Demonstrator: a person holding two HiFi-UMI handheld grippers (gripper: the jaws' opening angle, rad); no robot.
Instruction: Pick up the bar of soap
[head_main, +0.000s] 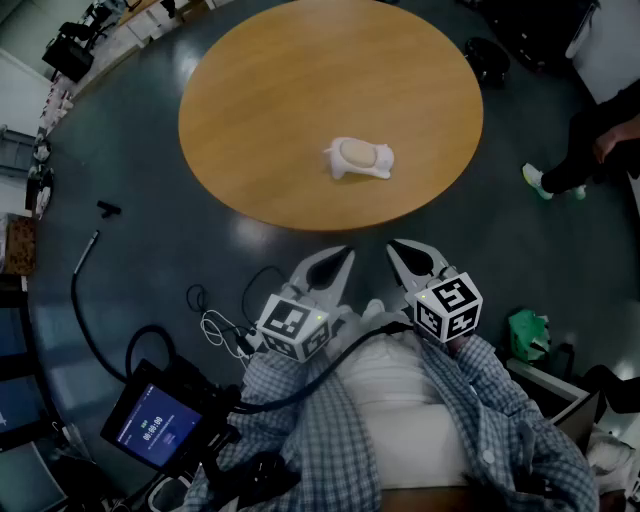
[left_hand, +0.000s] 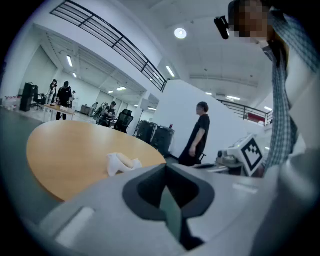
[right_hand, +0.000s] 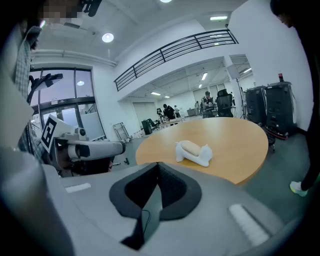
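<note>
1. Bar of soap (head_main: 356, 152): tan, lying in a white soap dish (head_main: 380, 166) near the middle of the round wooden surface (head_main: 270, 100). Untouched, as far as I can tell.
2. Left gripper (head_main: 330, 266): held low, close to the person's torso, off the near edge of the surface and well apart from the soap. In the left gripper view its jaws are closed tip to tip with nothing between them. The soap (left_hand: 129, 161) shows beyond them, off to the left.
3. Right gripper (head_main: 412, 256): just beside the left one, also short of the surface edge. In the right gripper view its jaws are together and empty. The soap (right_hand: 190, 147) and dish (right_hand: 203, 158) sit ahead, slightly right.
4. Progress: nothing done yet. No reach, no contact, soap not lifted.
5. Left to do, by my judgement: open one pair of jaws, reach out over the surface, close on the bar and lift it clear of the dish.
6. Likely catch: the raised ends of the dish may block the jaws, so gripping across the bar's free sides looks safer. The bar could be slippery.
7. Background: a person in black (left_hand: 199, 132) stands beyond the surface, not involved.
</note>
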